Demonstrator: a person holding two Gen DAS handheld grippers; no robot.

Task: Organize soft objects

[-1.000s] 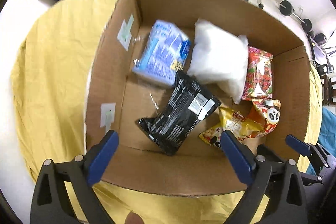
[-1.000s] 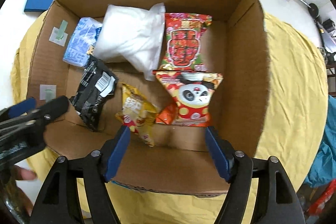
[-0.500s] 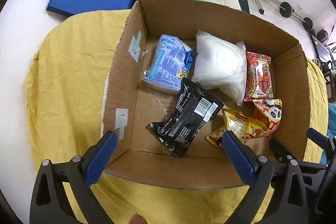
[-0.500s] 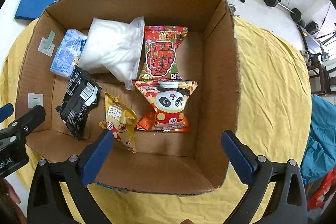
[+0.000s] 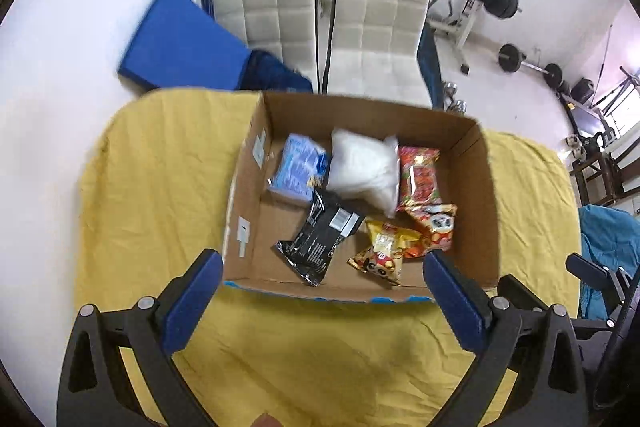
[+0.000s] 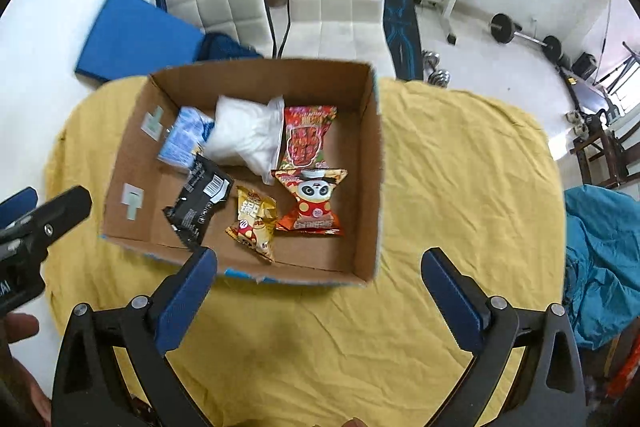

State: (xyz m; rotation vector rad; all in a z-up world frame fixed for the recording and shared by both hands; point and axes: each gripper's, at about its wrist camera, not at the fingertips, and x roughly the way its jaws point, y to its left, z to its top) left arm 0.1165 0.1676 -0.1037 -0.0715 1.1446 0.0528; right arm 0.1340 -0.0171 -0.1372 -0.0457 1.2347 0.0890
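- Cardboard box (image 6: 372, 163) on yellow-clothed surface (image 6: 460, 195), holding six packets.
- Black packet (image 6: 200, 205) lies diagonal, long axis toward the blue packet (image 6: 182, 141), probably touching it.
- Left hand-held gripper (image 5: 322, 291) wide, empty.
- Right hand-held gripper (image 6: 320, 285) wide, empty.

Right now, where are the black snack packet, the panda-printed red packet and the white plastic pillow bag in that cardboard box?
Black snack packet (image 6: 199, 201), right wrist view, middle of its face.
Panda-printed red packet (image 6: 311, 201), right wrist view, on the panda.
White plastic pillow bag (image 5: 363, 167), left wrist view, its centre.
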